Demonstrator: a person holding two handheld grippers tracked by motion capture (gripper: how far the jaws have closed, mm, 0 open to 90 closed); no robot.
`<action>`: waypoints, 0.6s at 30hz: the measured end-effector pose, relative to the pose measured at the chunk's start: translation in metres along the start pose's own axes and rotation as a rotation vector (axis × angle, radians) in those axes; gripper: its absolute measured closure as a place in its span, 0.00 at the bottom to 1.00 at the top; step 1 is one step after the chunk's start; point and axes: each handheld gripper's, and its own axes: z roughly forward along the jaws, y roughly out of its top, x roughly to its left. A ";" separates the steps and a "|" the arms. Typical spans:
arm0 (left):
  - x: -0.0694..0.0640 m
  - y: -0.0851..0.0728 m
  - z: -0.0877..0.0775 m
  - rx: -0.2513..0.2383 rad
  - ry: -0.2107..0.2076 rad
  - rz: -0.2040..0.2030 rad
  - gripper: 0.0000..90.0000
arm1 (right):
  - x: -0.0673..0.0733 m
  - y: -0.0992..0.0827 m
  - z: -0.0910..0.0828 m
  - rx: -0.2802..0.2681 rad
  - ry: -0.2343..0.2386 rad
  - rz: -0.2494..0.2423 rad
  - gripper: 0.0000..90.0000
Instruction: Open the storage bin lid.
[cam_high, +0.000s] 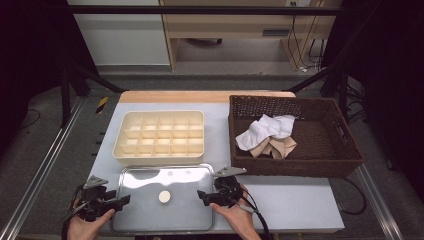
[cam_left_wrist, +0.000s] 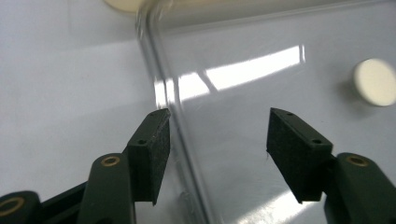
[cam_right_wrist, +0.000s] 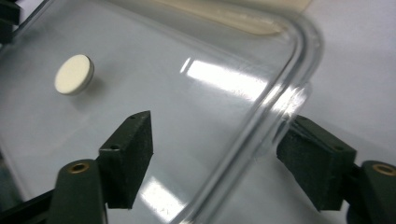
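A shiny metal tray (cam_high: 165, 168) lies near the table's front edge with a small cream disc (cam_high: 164, 196) on its middle. My left gripper (cam_high: 119, 201) stands open at the tray's left side. In the left gripper view its jaws straddle the tray's rim (cam_left_wrist: 156, 88), one pad (cam_left_wrist: 154, 149) outside and the other over the tray floor, with the disc (cam_left_wrist: 375, 82) farther off. My right gripper (cam_high: 202, 196) is open at the tray's right side. In the right gripper view its jaws straddle the rim (cam_right_wrist: 261, 116), and the disc (cam_right_wrist: 74, 74) lies beyond the inner pad (cam_right_wrist: 130, 154).
A cream organizer (cam_high: 160, 159) with several compartments sits just behind the tray. A brown wicker basket (cam_high: 295, 169) at the right holds white and tan cloths (cam_high: 267, 134). The grey table (cam_high: 300, 200) ends close behind my hands.
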 end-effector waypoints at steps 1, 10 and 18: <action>0.000 0.000 0.000 -0.002 0.002 0.002 0.44 | 0.000 0.000 0.001 0.014 -0.003 0.002 0.29; 0.000 -0.002 -0.004 -0.066 -0.013 0.015 0.44 | 0.000 0.002 -0.010 -0.067 -0.014 -0.049 0.29; -0.002 0.003 -0.010 -0.162 0.000 0.091 0.50 | 0.002 0.008 -0.020 -0.125 0.025 -0.071 0.37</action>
